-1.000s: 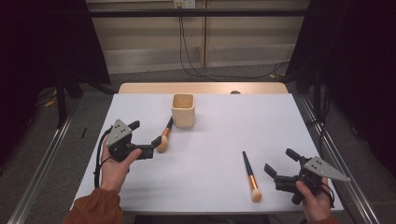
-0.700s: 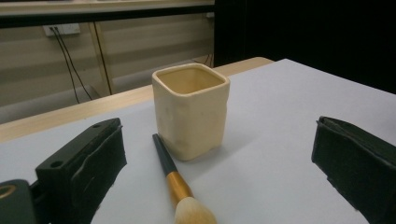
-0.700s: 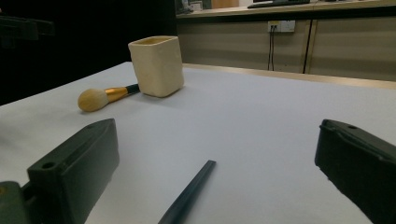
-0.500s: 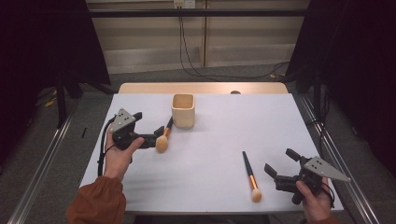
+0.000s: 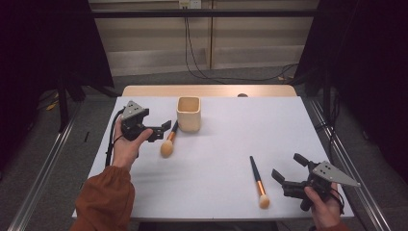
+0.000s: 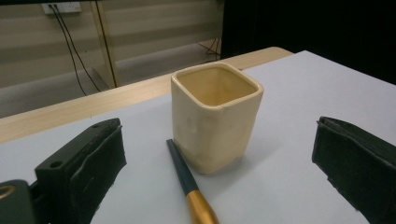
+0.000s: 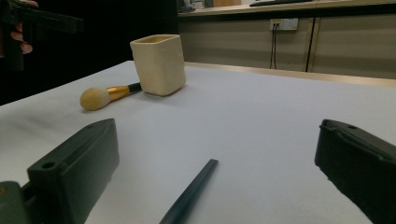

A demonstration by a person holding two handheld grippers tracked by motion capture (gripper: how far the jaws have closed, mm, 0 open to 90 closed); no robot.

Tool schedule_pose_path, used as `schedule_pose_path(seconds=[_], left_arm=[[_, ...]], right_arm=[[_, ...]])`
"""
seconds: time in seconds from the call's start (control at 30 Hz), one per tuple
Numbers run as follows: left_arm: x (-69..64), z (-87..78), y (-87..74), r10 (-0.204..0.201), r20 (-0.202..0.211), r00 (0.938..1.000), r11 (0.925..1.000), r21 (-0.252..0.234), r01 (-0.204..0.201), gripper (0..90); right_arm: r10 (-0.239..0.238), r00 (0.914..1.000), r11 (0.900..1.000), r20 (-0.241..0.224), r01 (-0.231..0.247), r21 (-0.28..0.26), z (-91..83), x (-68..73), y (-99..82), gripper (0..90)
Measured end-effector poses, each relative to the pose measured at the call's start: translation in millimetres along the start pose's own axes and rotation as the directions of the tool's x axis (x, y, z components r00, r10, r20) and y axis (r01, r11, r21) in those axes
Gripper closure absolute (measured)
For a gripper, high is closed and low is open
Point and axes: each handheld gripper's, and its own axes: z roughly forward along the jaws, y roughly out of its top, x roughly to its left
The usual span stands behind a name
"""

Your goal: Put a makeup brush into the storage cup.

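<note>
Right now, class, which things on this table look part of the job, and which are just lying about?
Likely part of the job:
cup
left brush
right brush
left gripper
right gripper

Just lying about:
floor cables
wall socket

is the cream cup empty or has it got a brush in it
Empty, as far as visible: the cup shows bare inner walls, and both brushes lie flat on the table.

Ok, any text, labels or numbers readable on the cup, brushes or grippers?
None can be read. The cup is plain cream, with no mark on the sides shown. Both brushes show bare handles and ferrules. The grippers and their grey plates carry no legible print.
</note>
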Motion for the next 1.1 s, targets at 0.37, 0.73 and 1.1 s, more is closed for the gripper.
schedule_pose_path(seconds=[0.37,0.73,1.1], left_arm=[[4.1,14.1,8.0,0.009,-0.027,0.9996,0.9948,0.101,-0.006,2.1],[3.9,21.3,14.9,0.003,0.013,0.9999,0.9791,0.203,-0.006,3.6],[-1.3,36.8,19.1,0.054,0.011,0.9985,0.9202,0.388,-0.054,4.1]], right_arm=[[-0.001,1.0,1.0,-0.001,0.001,0.004,-1.0,0.1,-0.3,0.0],[0.001,1.0,1.0,-0.003,-0.001,0.005,-1.1,0.0,-0.5,0.0],[0.003,1.0,0.9999,-0.009,-0.003,0.016,-1.0,-1.1,-1.3,0.0]])
